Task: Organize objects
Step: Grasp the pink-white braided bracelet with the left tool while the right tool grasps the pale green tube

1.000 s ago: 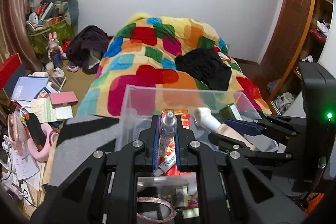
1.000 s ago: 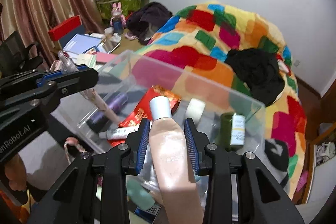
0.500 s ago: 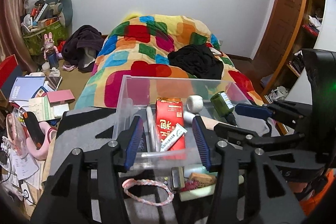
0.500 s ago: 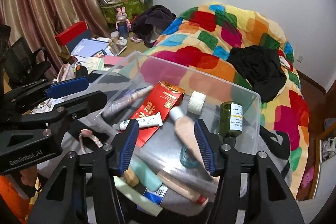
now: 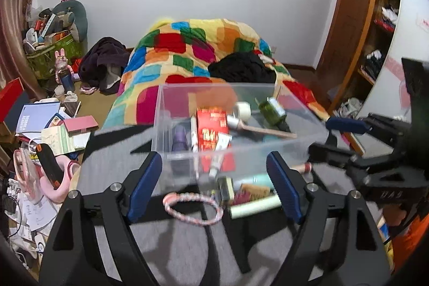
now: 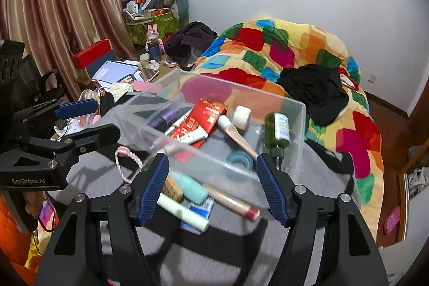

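A clear plastic box (image 5: 163, 109) (image 6: 302, 125) stands on a grey cloth. Inside lie a red packet (image 5: 211, 122) (image 6: 206, 114), a purple bottle (image 5: 178, 138), a slim white bottle (image 5: 193, 134), a beige tube (image 6: 236, 134), a tape roll (image 6: 241, 114) and a green bottle (image 5: 273, 110) (image 6: 277, 129). My left gripper (image 5: 213, 188) (image 6: 88, 122) hovers in front of the box with its jaws opening and nothing between them. My right gripper (image 6: 213, 188) (image 5: 335, 138) is beside it, jaws also opening and holding nothing.
Loose items lie in front of the box: a pink cord loop (image 5: 193, 205), a mint tube (image 6: 193, 186), a cream tube (image 6: 182, 213) and a beige tube with a red cap (image 6: 233, 203). Behind is a bed with a colourful quilt (image 5: 193, 55). Books and boxes (image 5: 40, 119) crowd the left.
The left gripper let go of the slim bottle and the right let go of the beige tube; both now lie in the box. Both grippers drew back and their jaws widened.
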Tool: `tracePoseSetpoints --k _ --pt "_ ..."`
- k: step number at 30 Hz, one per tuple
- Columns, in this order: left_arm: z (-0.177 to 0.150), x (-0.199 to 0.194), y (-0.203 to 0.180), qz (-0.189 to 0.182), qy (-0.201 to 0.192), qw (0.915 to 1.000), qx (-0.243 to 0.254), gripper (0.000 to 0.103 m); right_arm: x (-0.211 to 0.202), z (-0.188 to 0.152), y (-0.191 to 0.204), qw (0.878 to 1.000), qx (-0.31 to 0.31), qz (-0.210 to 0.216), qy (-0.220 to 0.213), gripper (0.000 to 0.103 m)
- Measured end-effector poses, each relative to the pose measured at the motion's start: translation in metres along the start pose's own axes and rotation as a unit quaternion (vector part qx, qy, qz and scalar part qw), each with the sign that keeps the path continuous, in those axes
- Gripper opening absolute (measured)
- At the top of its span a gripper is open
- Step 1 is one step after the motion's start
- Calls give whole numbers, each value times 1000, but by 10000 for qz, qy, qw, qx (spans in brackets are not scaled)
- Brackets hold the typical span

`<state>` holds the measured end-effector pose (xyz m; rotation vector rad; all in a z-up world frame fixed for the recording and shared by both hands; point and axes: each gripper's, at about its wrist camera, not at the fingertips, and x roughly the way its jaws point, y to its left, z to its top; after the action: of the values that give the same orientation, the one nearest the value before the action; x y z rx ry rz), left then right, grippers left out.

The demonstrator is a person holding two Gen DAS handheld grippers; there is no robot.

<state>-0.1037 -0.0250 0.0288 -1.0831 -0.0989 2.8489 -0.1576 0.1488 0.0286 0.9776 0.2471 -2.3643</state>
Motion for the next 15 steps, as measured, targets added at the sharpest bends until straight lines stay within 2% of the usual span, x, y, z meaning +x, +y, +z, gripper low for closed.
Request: tracePoseSetpoints --k 5,10,15 --pt "-28 10 3 100 331 9993 110 83 0 -21 -4 9998 101 -81 145 64" --pt "-49 23 23 340 604 9976 -61 82 8 -45 -4 9991 156 2 381 64" --pt "-49 38 44 366 878 9950 -292 60 25 -59 3 9979 4 75 642 64"
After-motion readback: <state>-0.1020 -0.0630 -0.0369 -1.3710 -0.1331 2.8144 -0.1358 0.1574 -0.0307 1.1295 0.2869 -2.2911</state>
